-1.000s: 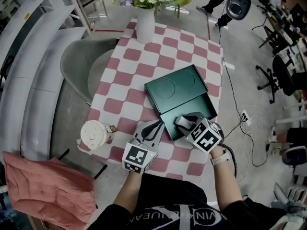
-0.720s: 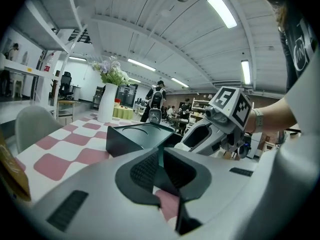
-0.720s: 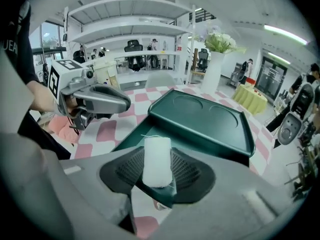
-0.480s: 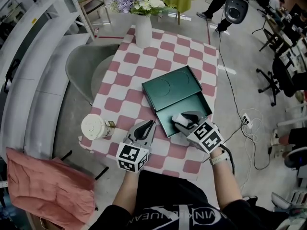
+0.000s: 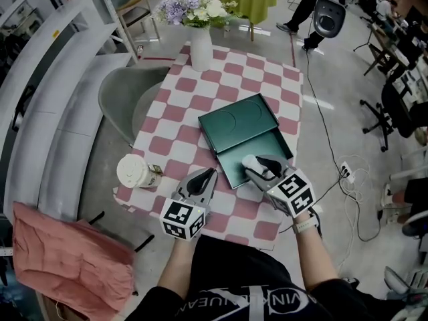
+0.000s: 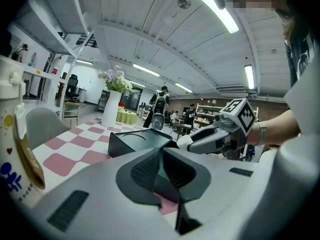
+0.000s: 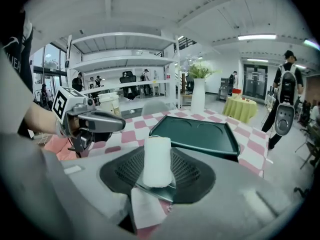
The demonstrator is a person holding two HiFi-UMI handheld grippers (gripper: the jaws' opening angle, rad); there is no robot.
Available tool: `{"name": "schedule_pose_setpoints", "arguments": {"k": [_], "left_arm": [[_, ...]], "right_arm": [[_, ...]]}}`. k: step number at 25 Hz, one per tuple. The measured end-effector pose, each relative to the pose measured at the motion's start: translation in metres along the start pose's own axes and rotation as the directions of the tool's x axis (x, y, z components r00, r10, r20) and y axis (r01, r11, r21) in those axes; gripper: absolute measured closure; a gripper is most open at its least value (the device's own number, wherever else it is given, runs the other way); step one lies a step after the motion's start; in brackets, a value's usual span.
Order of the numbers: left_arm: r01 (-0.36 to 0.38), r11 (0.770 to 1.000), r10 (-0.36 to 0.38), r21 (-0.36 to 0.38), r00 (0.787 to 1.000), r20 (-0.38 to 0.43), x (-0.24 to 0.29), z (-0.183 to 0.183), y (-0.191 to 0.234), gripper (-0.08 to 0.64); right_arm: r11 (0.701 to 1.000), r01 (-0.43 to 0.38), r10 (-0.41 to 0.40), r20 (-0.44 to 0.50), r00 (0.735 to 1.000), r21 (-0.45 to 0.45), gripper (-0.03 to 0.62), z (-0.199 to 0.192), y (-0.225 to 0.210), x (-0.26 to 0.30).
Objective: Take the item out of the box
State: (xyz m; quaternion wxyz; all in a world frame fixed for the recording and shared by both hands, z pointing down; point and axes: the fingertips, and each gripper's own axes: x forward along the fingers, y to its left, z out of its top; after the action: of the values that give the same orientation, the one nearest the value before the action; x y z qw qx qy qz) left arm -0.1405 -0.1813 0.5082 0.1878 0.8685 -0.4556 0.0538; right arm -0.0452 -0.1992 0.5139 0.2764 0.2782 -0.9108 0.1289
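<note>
Right gripper view, lower centre: the right gripper [image 7: 158, 167] has its jaws wide, clamped on an upright white roll [image 7: 157, 156] whose base is hard to make out. Just beyond lies the open green box [image 7: 192, 132]. The left gripper [image 6: 161, 152] has its tips together, with nothing between them.

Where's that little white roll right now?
In the right gripper view, the white roll stands between the right gripper's jaws, by the green box's near edge.
</note>
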Motion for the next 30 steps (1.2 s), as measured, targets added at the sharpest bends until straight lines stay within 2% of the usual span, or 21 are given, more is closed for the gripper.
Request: {"name": "schedule_pose_setpoints", "arguments": {"k": [6,16,30], "left_arm": [[-0.010,1.000,0.010,0.007,1.000,0.016,-0.004,0.006,-0.002,0.532],[-0.022,0.999,0.021,0.030,0.999,0.050,-0.003,0.022,-0.009,0.532],[-0.015,0.998,0.008,0.064,0.995,0.104,0.005,0.050,-0.025,0.532]], "right_arm": [[0.999,0.030,-0.033,0.096,0.995,0.037,0.423,0.007,-0.006,-0.015],[0.992,0.082,-0.103,0.239,0.966,0.094,0.423,0.025,-0.012,-0.041],[0.979,0.170,-0.197,0.344,0.918,0.108,0.423,0.042,-0.018,-0.072]]}}
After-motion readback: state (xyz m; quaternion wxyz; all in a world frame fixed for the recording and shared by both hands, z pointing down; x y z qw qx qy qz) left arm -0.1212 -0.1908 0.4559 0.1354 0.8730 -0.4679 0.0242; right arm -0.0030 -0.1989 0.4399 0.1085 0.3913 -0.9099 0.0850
